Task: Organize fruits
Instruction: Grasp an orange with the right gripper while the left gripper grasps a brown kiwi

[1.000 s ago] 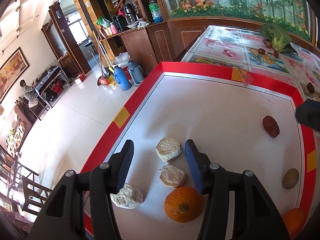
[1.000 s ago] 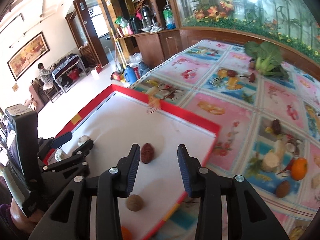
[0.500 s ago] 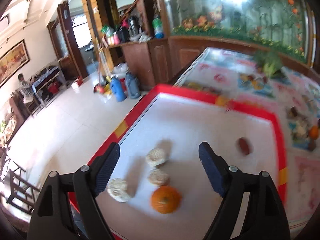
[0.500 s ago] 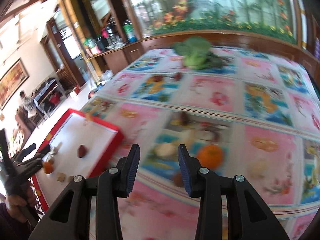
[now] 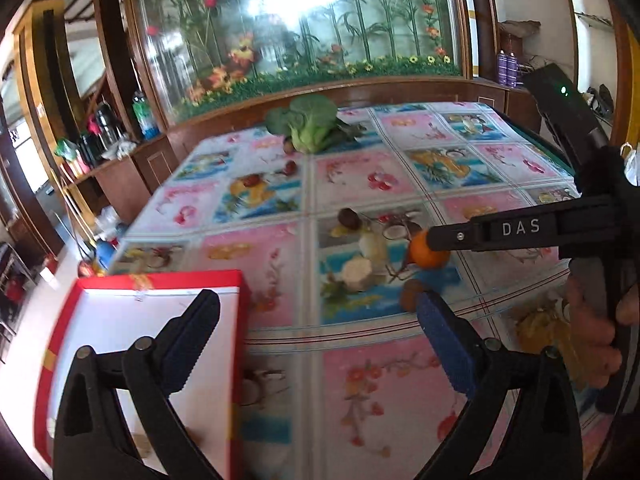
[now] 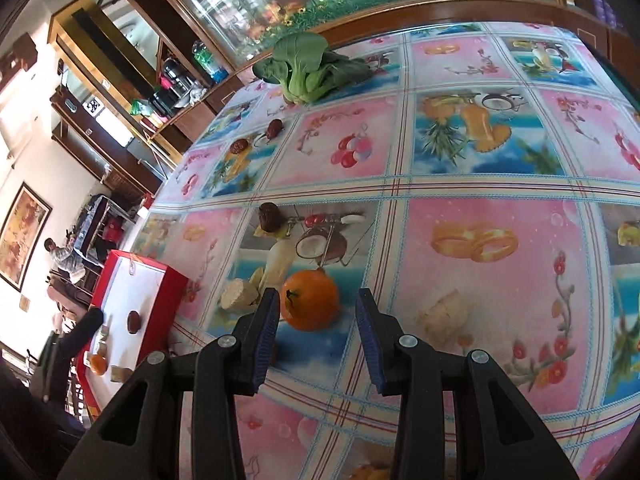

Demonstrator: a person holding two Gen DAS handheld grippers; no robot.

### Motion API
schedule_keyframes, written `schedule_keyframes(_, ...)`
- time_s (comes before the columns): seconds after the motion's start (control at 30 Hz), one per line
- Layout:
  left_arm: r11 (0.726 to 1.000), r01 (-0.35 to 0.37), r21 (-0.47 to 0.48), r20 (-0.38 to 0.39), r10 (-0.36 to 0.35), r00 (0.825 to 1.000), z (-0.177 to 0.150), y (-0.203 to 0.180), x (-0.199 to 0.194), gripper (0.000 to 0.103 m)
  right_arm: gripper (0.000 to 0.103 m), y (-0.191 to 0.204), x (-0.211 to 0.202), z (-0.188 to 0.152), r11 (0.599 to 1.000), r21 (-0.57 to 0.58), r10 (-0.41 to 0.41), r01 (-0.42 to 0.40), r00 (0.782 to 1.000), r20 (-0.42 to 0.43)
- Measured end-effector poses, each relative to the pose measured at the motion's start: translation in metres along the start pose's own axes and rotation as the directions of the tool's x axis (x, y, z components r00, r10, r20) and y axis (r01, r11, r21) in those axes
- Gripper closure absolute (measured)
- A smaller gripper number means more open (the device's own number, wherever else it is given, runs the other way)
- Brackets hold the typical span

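My right gripper is open around the orange, low centre of the right wrist view, pads not touching it. My left gripper is empty, jaws opening wide over the tablecloth. Red tray is lower left, holding another orange.
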State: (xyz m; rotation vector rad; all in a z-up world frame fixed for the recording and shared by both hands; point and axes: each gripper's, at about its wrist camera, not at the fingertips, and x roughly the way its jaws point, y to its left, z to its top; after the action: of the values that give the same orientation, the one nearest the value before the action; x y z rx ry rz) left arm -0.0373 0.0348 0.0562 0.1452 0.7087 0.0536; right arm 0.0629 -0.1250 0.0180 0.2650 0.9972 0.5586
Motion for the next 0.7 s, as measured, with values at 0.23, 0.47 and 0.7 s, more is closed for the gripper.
schedule_keyframes(0.23,0.996,0.081,0.022,-0.049,-0.080,0.996,-0.003,-0.017,0.016,0.010,0.064,0.006,0.012,-0.001,0.998,-0.045,-0.042,0.041,0.999,-0.018)
schedule_keyframes(0.47,0.992,0.128,-0.002,-0.110,-0.127,0.986,-0.003,-0.024,0.037,0.021,0.065,0.009,0.015,0.000,0.995,-0.076,-0.068,0.067,0.998,-0.010)
schedule_keyframes(0.7,0.986,0.166,-0.005,-0.136,-0.165,0.977,-0.002,-0.032,0.046,0.032,0.068,0.014,0.015,-0.002,0.989,-0.107,-0.098,0.097,0.995,-0.002)
